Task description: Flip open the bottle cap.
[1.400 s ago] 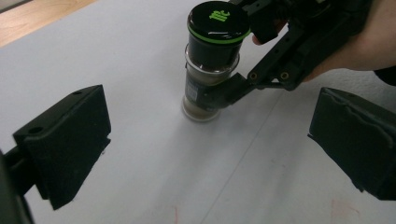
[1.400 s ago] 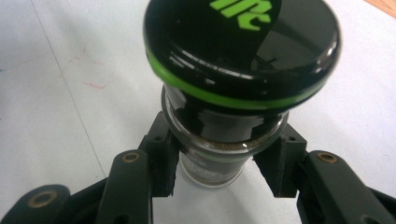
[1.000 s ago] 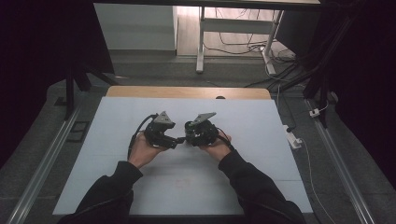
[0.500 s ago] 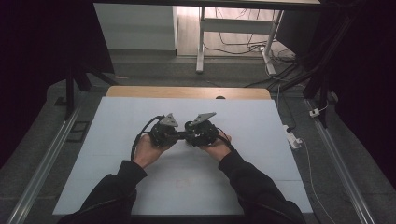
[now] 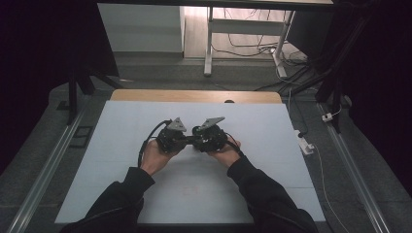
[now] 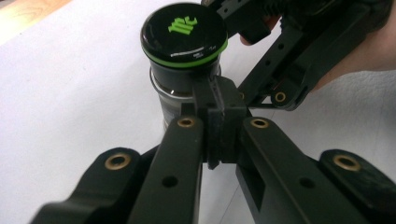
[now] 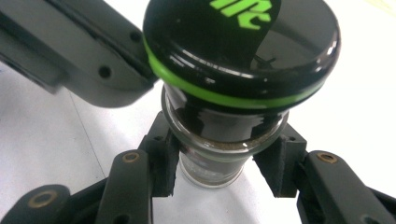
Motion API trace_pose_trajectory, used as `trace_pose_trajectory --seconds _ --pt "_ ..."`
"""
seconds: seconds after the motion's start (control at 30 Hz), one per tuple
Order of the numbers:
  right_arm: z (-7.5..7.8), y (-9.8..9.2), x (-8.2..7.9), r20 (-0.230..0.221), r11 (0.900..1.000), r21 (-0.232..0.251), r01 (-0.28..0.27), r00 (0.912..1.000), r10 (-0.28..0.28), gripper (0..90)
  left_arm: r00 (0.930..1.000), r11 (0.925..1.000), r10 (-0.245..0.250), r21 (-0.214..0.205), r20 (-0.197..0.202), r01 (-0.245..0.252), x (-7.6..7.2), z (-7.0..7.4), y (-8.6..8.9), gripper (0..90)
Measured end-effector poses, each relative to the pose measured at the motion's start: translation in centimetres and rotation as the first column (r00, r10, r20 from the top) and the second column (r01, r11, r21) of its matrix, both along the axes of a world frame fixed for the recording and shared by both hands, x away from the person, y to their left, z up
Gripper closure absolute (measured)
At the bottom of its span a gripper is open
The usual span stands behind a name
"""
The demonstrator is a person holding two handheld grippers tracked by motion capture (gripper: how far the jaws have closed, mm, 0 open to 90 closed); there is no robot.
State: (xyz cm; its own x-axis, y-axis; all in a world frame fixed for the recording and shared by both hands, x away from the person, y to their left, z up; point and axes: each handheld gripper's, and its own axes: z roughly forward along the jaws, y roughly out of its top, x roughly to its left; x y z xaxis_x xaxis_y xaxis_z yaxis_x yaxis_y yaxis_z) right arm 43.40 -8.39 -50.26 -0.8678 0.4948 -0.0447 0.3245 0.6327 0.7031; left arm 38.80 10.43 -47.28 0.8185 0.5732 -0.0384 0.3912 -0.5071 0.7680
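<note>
Right gripper view shows the right gripper clamped on the glass body of a jar, held above the bench. The left gripper is clenched with nothing between its jaws, its tips against the jar just under the black lid. The lid is still on, so I judge the opening barely begun.

We see a small glass jar with a wide glossy black lid that bears a bright green ring round its edge and a green logo on top. It stands roughly upright just above the white table top, about the middle of it from left to right, and the lid is on. Its clear body shows a brownish fill line just below the neck.
</note>
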Motion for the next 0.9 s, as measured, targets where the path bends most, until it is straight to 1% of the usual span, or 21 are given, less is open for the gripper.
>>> trace_pose_trajectory --seconds 0.07,0.13,0.2,0.4,0.43,0.57,0.7,0.83,0.87,0.9 --pt "0.0 0.01 -0.01 -0.001 1.0 0.0 0.0 1.0 0.0 53.1 1.0 1.0 0.0 -0.004 0.002 0.0 -0.01 0.14 0.09 88.6" --pt "-0.01 -0.02 0.01 -0.002 1.0 0.002 0.0 1.0 0.0 53.1 1.0 1.0 0.0 0.003 0.001 0.0 -0.04 0.33 0.16 88.6" --pt "0.0 -0.01 0.01 -0.001 1.0 0.0 0.0 1.0 0.0 53.1 1.0 0.9999 -0.001 -0.017 -0.006 0.001 -0.05 0.32 0.27 88.5" --pt "0.0 -0.01 0.01 0.0 1.0 -0.001 -0.001 1.0 0.001 53.1 1.0 0.9997 -0.001 -0.025 -0.006 0.001 -0.12 0.6 0.26 88.6" --pt "0.0 0.01 -0.01 -0.001 1.0 0.0 0.001 1.0 -0.001 53.1 1.0 0.9998 -0.003 -0.02 -0.005 0.002 -0.12 0.64 0.25 88.6" --pt "0.0 0.0 0.01 0.0 1.0 -0.001 0.001 1.0 -0.001 53.2 1.0 0.9997 0.0 -0.026 -0.006 0.0 -0.11 0.6 0.25 88.6" --pt "0.01 0.01 0.0 -0.002 1.0 -0.001 0.003 1.0 -0.003 53.2 1.0 0.9998 0.001 -0.02 -0.006 -0.001 -0.11 0.64 0.23 88.6" --pt "0.02 0.04 0.0 -0.003 1.0 -0.002 0.006 1.0 -0.006 53.2 1.0 0.9997 0.007 -0.024 -0.007 -0.007 -0.12 0.63 0.21 88.7" --pt "0.02 0.04 0.0 -0.003 1.0 -0.002 0.007 1.0 -0.007 53.2 0.9997 0.9988 0.023 -0.043 0.005 -0.023 -0.2 0.71 0.3 88.7" --pt "0.02 0.04 0.0 -0.003 1.0 -0.002 0.007 1.0 -0.007 53.2 0.9997 0.9988 0.023 -0.043 0.005 -0.023 -0.2 0.71 0.3 88.7"
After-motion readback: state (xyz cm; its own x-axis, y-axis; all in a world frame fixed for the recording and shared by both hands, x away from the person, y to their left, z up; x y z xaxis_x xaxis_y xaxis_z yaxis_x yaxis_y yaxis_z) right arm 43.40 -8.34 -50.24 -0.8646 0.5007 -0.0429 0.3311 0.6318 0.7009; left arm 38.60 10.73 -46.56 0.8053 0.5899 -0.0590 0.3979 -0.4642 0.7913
